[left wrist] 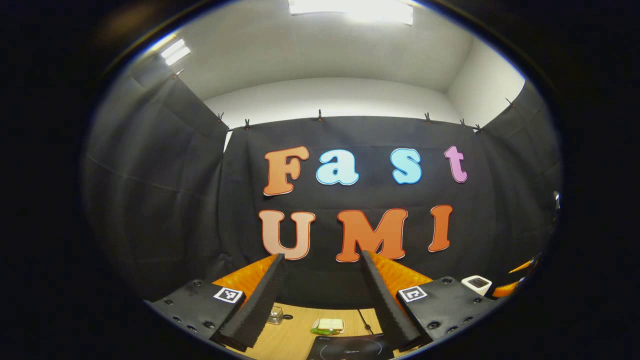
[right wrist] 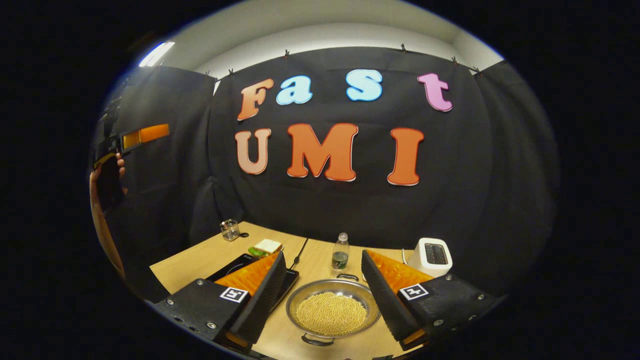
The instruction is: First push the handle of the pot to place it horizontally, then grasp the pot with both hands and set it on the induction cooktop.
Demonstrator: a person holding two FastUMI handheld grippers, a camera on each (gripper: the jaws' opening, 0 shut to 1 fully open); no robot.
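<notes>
The desk (right wrist: 200, 257) carries the induction cooktop (right wrist: 235, 267) at left and, just right of it, the pot (right wrist: 331, 306), a shallow metal pan full of yellow grains, with 2 small loop handles, near and far. It looks heavy, stiff, slippery and easy to spill, so it likely wants a level grip on opposite rims. The right tongs (right wrist: 322, 280) gape empty above it; the left tongs (left wrist: 320, 290) gape empty, raised.

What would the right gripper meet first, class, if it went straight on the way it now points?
Probably the pot of yellow beads: it lies on the table straight ahead between the open right gripper fingers. How steeply the gripper tilts is unclear, so it could pass over towards the bottle.
</notes>
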